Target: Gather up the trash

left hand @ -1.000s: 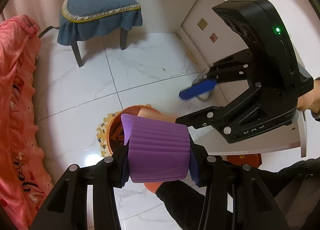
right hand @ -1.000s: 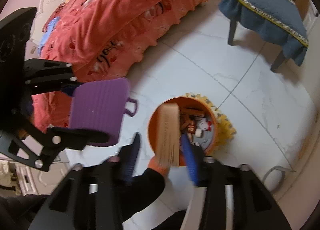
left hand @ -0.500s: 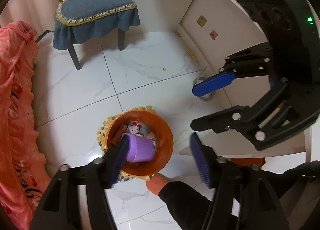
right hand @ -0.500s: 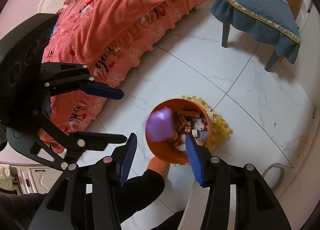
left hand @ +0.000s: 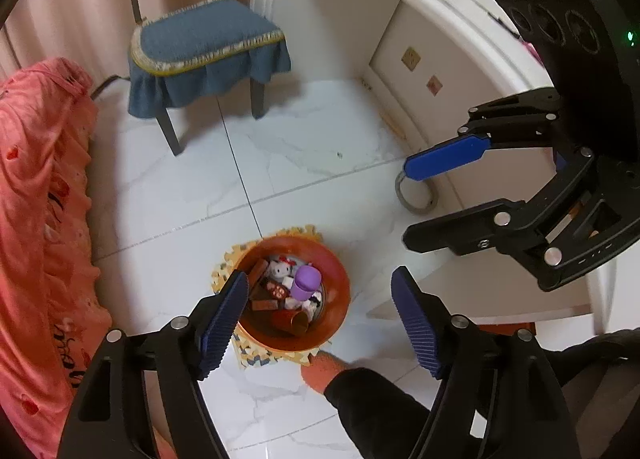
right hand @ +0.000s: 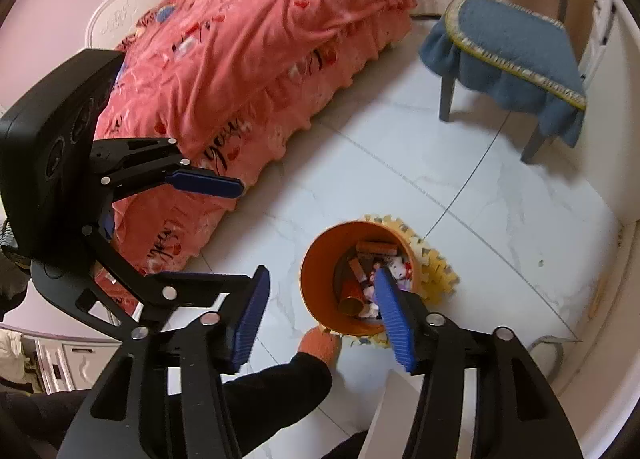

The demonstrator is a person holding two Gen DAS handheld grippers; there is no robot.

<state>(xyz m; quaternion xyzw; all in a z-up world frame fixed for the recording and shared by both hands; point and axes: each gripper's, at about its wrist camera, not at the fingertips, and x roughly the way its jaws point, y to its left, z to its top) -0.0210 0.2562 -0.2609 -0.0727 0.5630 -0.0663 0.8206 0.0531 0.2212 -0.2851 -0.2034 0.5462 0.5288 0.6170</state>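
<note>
Both grippers hang above the orange bin (left hand: pixel 338 291), the left gripper (left hand: pixel 320 313) and right gripper (right hand: pixel 324 317) opening, nothing between them (purple cup (left hand: pixel 305 281) lies inside).

Home bedroom, pink-covered bed (right hand: pixel 248 59), cushioned chair (left hand: pixel 204 47), white desk (left hand: pixel 460 19), tiled floor (left hand: pixel 300 163)

Blue-cushioned chair (left hand: pixel 208 47), pink bedspread (right hand: pixel 256 59)

Both grippers (left hand: pixel 318 319) (right hand: pixel 324 313) opening, seemingly empty
</note>
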